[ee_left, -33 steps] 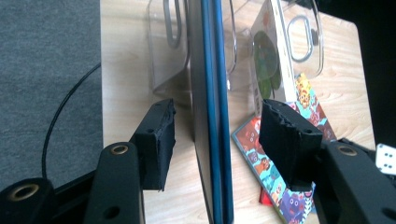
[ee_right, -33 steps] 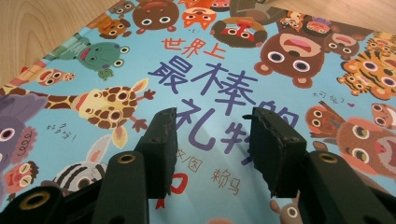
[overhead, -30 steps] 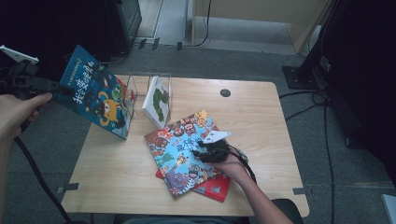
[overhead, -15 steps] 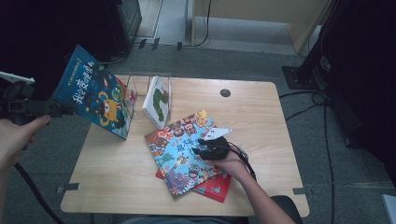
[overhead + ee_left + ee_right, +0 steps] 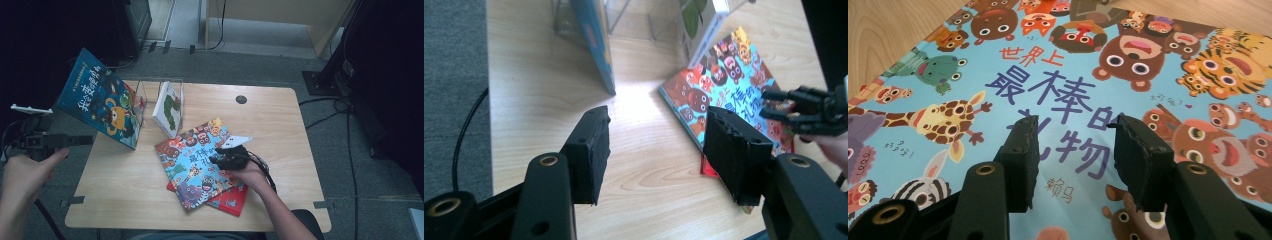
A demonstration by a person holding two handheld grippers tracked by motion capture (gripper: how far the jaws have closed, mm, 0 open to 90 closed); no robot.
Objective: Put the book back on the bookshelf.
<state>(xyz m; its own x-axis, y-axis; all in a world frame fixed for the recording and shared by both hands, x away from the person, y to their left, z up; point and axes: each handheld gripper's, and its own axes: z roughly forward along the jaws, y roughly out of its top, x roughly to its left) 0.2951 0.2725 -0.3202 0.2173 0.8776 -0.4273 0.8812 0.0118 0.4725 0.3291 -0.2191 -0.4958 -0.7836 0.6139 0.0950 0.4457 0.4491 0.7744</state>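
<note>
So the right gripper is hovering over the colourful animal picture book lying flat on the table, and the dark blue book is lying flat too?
Not quite. The dark blue book stands tilted against the clear book stand, as the high view shows. The right gripper is indeed over the flat animal picture book.

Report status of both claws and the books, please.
Left claw open, empty. Right claw open over animal book. Blue book leaning at rack.

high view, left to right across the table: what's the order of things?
left gripper → dark blue picture book standing tilted → clear book rack → white caterpillar book → animal-cover book lying flat on a red book → right gripper → round hole in the tabletop
</note>
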